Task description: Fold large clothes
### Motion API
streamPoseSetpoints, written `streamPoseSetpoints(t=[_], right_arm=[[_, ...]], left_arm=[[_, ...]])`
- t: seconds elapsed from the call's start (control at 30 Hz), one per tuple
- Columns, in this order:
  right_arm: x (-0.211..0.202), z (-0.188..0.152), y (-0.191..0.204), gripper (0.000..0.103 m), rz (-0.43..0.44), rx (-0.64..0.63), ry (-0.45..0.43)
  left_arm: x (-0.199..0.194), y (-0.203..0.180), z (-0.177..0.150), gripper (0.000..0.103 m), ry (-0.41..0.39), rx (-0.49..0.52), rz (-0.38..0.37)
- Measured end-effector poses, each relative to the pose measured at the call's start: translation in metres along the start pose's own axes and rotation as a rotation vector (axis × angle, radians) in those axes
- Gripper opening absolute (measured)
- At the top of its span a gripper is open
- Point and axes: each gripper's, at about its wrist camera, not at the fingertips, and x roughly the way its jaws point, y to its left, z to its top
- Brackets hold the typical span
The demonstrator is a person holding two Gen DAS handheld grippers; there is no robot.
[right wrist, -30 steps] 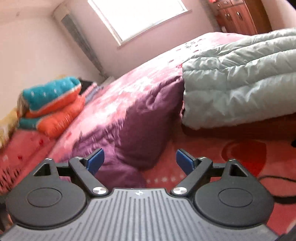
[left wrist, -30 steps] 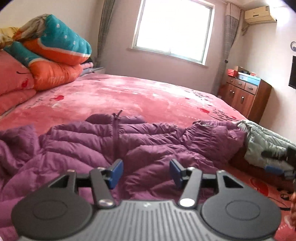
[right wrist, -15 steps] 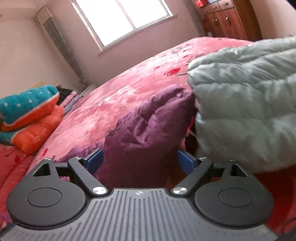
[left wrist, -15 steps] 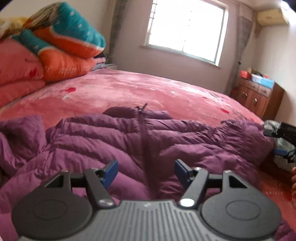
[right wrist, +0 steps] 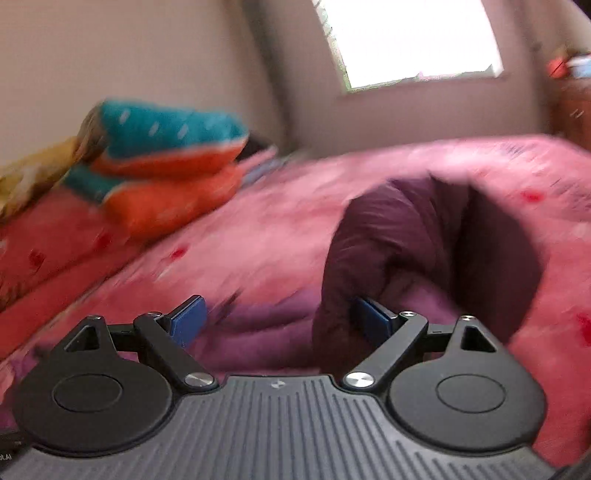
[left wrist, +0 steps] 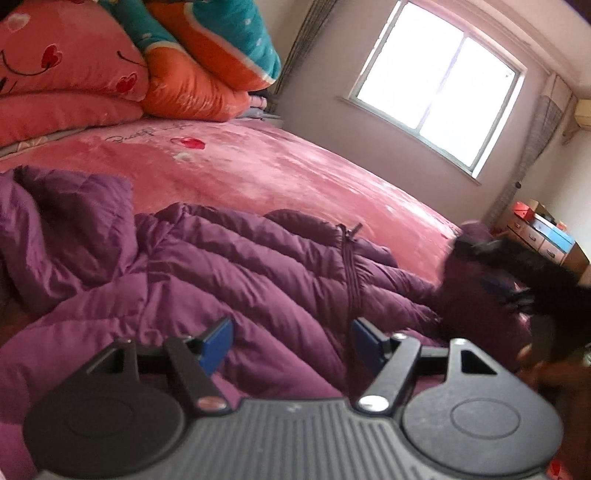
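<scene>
Both grippers unclamped: left gripper (left wrist: 291, 343) opening over purple down jacket (left wrist: 229, 280), zipper (left wrist: 351, 273) running away; right gripper (right wrist: 279, 319) spread beside raised sleeve (right wrist: 406, 251).

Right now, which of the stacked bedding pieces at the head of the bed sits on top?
The teal quilt with small white flecks sits on top. Under it is the plain orange quilt, and the pink pillows with red hearts are lower, beside them.

A jacket (left wrist: 229, 280) lies on the bed (left wrist: 280, 173) just ahead of the left hand-held gripper (left wrist: 291, 345); pillows (left wrist: 110, 62) are piled far left, a window (left wrist: 439, 85) beyond, a dresser (left wrist: 546, 240) far right.
</scene>
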Motion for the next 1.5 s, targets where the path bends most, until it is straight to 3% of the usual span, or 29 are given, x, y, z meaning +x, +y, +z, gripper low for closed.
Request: streamPoseSetpoints(t=[0.17, 0.4, 0.53, 0.67, 0.87, 1.0, 1.27, 1.5], right_arm=[[0.03, -0.037, 0.02, 0.103, 0.017, -0.015, 0.121], [-0.02, -0.029, 0.022, 0.103, 0.031, 0.02, 0.058], [-0.055, -0.013, -0.01, 0.103, -0.019, 0.075, -0.009], [-0.062, 0.003, -0.069, 0.103, -0.092, 0.254, -0.001], [-0.025, 0.007, -0.162, 0.103, -0.087, 0.611, 0.105], [-0.008, 0.002, -0.19, 0.103, -0.029, 0.705, 0.109], [0.027, -0.008, -0.206, 0.103, 0.109, 0.932, 0.175], [0.056, 0.009, -0.201, 0.103, 0.139, 0.906, 0.175]], left_arm=[[-0.001, 0.011, 0.004, 0.072, -0.013, -0.041, 0.006], [0.006, 0.017, 0.009, 0.074, -0.004, -0.088, -0.001], [0.006, 0.013, 0.007, 0.076, 0.002, -0.071, -0.011], [0.008, 0.011, 0.006, 0.076, 0.009, -0.056, -0.018], [0.014, 0.01, 0.004, 0.077, 0.022, -0.042, -0.021], [0.018, 0.01, 0.003, 0.077, 0.035, -0.037, -0.028], [0.022, 0.008, 0.001, 0.078, 0.053, -0.014, -0.037], [0.023, 0.005, -0.001, 0.079, 0.066, -0.001, -0.048]])
